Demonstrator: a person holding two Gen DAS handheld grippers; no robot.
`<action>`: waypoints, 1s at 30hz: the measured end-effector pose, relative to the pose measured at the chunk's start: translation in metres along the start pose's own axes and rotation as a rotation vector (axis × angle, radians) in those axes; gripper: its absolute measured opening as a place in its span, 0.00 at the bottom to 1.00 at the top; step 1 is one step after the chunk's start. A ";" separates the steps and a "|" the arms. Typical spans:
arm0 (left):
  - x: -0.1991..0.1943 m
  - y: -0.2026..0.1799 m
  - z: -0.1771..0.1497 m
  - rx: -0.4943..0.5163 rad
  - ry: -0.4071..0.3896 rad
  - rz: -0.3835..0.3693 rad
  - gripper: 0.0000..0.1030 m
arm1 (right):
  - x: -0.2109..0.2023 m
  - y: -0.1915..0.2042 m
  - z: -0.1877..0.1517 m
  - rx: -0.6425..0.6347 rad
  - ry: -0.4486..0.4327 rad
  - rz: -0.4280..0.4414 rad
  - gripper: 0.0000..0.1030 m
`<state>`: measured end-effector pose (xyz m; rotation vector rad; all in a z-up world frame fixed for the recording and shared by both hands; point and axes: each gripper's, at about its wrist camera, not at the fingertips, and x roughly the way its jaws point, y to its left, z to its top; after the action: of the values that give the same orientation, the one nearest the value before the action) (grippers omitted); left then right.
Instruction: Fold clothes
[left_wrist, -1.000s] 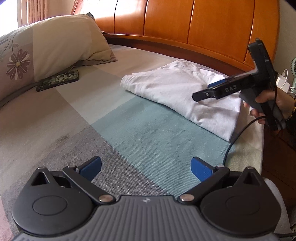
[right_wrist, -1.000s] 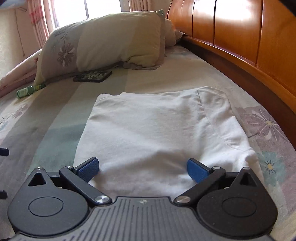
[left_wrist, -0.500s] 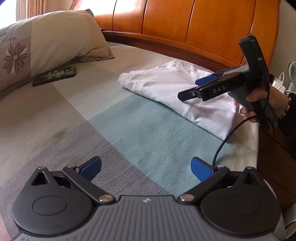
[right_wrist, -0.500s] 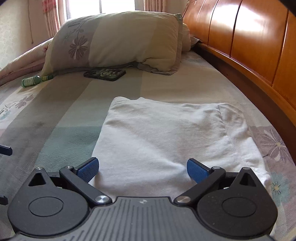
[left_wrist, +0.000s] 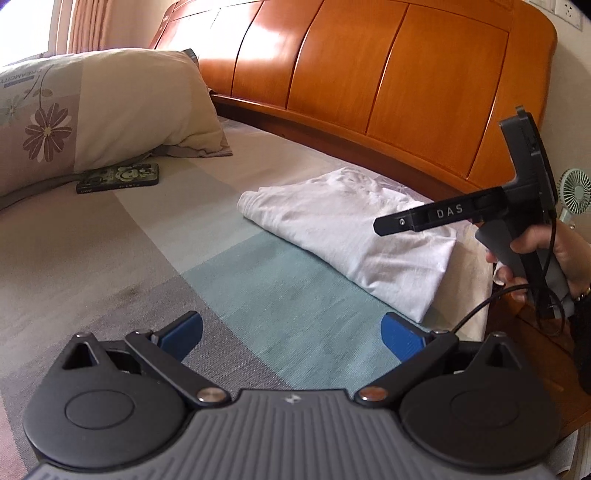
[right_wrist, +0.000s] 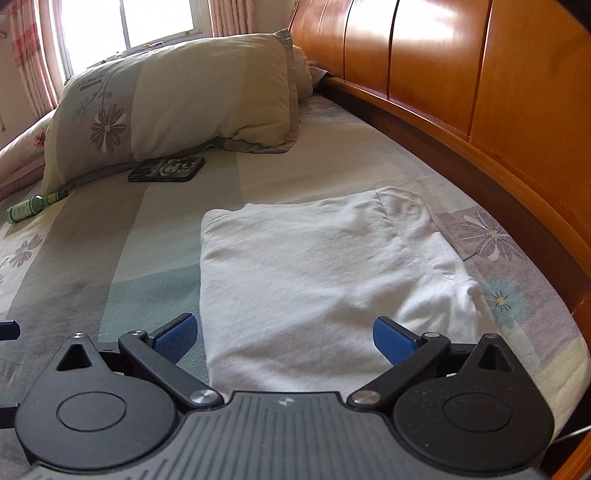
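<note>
Sunlit window (right_wrist: 147, 22), curtains — glossy wooden headboard (left_wrist: 369, 85), striped bed (left_wrist: 110, 236)

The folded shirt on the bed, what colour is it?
White, plain all over. The folded shirt shows best in the right wrist view.

Legible marks: "DAS" in pale capitals on the side of the right gripper (left_wrist: 384, 226), seen from the left wrist view. Pillow (left_wrist: 110, 110) carries printed capitals near its top edge, reading roughly "CREAMCITY"; last letters uncertain. Phone case (right_wrist: 167, 169) and green bottle (right_wrist: 22, 209) bear print, too small to read.
</note>
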<state>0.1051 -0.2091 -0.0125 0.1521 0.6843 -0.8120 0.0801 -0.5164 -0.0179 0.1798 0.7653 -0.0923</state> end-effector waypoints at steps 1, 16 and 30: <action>-0.005 -0.002 0.001 0.005 -0.013 0.007 0.99 | -0.006 0.001 -0.002 0.008 -0.003 0.000 1.00; -0.038 -0.020 0.003 -0.002 -0.119 0.103 0.99 | -0.080 0.036 -0.066 0.063 0.003 0.018 1.00; -0.040 -0.048 -0.001 0.020 -0.023 0.054 0.99 | -0.126 0.050 -0.096 0.090 -0.024 -0.031 1.00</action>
<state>0.0509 -0.2178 0.0174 0.1783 0.6479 -0.7682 -0.0681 -0.4466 0.0083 0.2516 0.7409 -0.1580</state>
